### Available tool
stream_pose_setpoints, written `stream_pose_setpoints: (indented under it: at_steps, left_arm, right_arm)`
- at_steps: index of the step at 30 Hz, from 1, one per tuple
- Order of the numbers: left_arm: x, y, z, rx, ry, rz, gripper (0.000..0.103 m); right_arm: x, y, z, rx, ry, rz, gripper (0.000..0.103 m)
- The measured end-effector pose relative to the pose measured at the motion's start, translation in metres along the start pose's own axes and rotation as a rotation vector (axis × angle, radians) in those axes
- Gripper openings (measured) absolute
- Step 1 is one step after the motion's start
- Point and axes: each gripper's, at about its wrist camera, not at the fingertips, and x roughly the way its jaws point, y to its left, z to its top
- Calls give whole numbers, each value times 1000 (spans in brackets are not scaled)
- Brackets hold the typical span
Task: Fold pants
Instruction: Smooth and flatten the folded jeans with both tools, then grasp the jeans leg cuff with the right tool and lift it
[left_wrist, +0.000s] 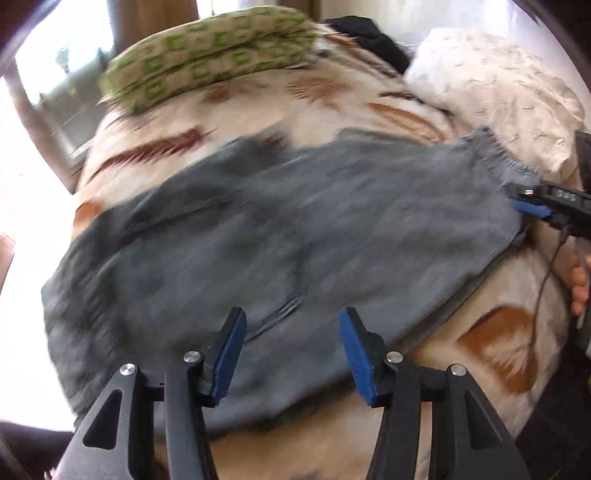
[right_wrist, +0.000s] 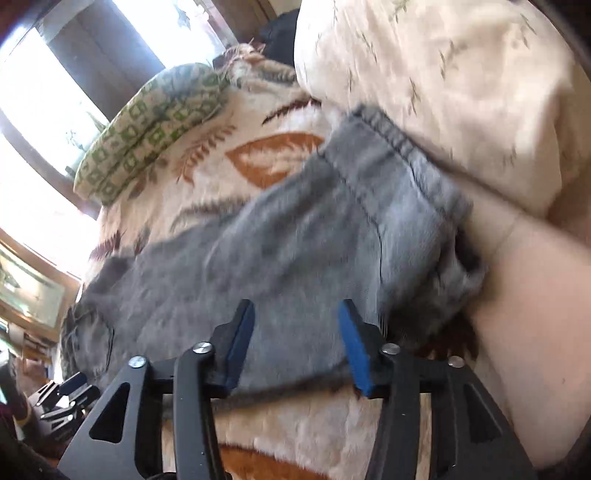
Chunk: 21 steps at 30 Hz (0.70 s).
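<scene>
Grey pants (left_wrist: 280, 236) lie spread across a leaf-patterned blanket (left_wrist: 236, 107) on a bed; they also show in the right wrist view (right_wrist: 295, 236), with a hem end near a cream pillow. My left gripper (left_wrist: 291, 354) is open and empty, just above the near edge of the pants. My right gripper (right_wrist: 295, 343) is open and empty over the pants' near edge. In the left wrist view the right gripper (left_wrist: 532, 205) sits at the far right end of the pants. In the right wrist view the left gripper (right_wrist: 62, 395) shows at the lower left.
A green-patterned cushion (left_wrist: 210, 59) lies at the far side of the bed. A cream pillow (left_wrist: 491, 92) lies at the right, large in the right wrist view (right_wrist: 436, 85). A dark garment (left_wrist: 365, 33) lies behind. Windows are at the left.
</scene>
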Motion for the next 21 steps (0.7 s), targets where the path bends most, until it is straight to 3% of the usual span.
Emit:
stream_pose_setpoints:
  at_steps: [3, 6, 10, 12, 13, 14, 16, 18, 20, 21]
  left_arm:
    - [26, -41, 41, 29, -20, -81, 56]
    - [54, -79, 74, 72, -20, -90, 56]
    - [81, -91, 81, 63, 34, -101, 56]
    - [82, -92, 68, 96, -6, -91, 57]
    - [79, -93, 61, 113, -25, -87, 57]
    - [78, -93, 59, 117, -28, -88, 57]
    - [75, -91, 61, 102, -22, -102, 57]
    - [70, -88, 64, 61, -9, -120, 57]
    - [58, -88, 61, 41, -40, -164, 57]
    - [54, -90, 59, 47, -50, -172, 57]
  right_arm:
    - [16, 5, 8, -5, 2, -13, 49]
    - [34, 22, 22, -82, 9, 20, 49]
    - [63, 32, 31, -246, 32, 46, 50]
    - [80, 22, 35, -289, 50, -80, 33]
    - [81, 7, 39, -237, 35, -85, 29]
    - [80, -5, 44, -176, 39, -84, 15]
    - [76, -19, 49, -105, 59, -96, 4]
    - [61, -16, 46, -83, 54, -112, 14]
    - [42, -8, 38, -80, 32, -85, 35]
    - [36, -4, 32, -87, 29, -77, 39]
